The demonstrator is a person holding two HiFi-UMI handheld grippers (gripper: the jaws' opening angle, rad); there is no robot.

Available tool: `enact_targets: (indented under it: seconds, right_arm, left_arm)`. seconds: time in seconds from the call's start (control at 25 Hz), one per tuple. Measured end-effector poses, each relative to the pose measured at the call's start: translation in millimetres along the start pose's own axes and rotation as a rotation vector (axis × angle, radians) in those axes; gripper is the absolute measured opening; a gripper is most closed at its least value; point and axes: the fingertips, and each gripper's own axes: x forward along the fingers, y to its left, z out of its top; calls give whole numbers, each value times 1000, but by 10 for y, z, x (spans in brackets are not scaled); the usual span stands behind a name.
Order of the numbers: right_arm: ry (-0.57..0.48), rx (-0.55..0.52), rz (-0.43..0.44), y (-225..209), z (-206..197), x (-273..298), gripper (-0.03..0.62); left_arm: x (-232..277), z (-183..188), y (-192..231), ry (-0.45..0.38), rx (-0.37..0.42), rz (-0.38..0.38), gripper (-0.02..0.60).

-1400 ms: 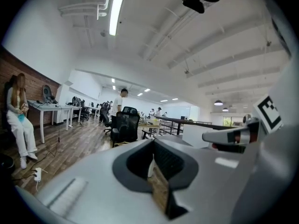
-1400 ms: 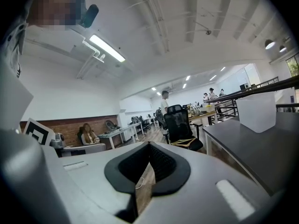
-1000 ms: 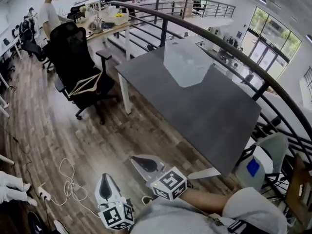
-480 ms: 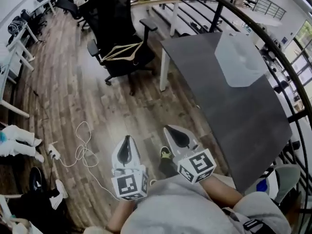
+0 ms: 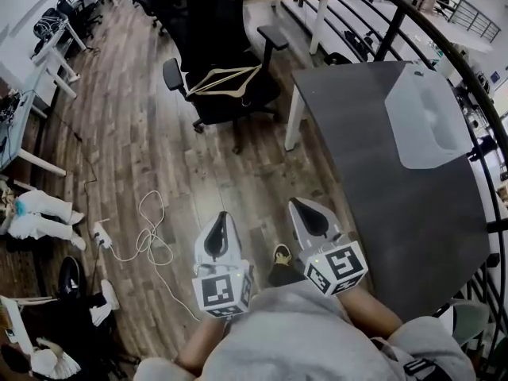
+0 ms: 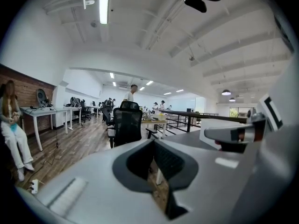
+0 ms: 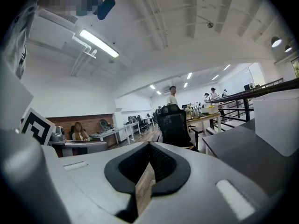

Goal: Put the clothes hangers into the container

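Several wooden clothes hangers [image 5: 225, 80] lie in a pile on the seat of a black office chair [image 5: 213, 22], far ahead of both grippers. The container [image 5: 429, 117], a translucent white tub, stands on the grey table [image 5: 381, 205] to the right. My left gripper [image 5: 221, 219] and right gripper [image 5: 302, 209] are held side by side close to my body, over the wooden floor. Both are shut and hold nothing. The right gripper view shows the chair [image 7: 174, 125] straight ahead and the tub [image 7: 275, 120] at the right edge.
A white cable and power strip [image 5: 127, 240] lie on the floor to the left. White desks [image 5: 55, 38] line the far left, and a black railing [image 5: 444, 46] runs behind the table. Other people stand and sit in the distance.
The head view has swung left and down, so the chair with the hangers now sits near the top middle. Both grippers have risen into view side by side, still shut.
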Motion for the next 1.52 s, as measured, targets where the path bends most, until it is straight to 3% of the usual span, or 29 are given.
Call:
enact_targets:
  seconds: [0.28,0.56,1.2,1.52]
  right_arm:
    - [3,22,23,-529,36,315,-2]
    - [1,18,30,-774,134,468,-2]
    - [-12,-9,77,-769,257,609,-2]
    - [-3,-17,65,-888,272,976,-2]
  left_arm:
    - [568,46,-172,15,31,28,11]
    - [865,149,-297,7,52,37,11]
    - [1008,264,-404,-29,56,19,11]
    - [1389,284,-217,-34,45,8,11]
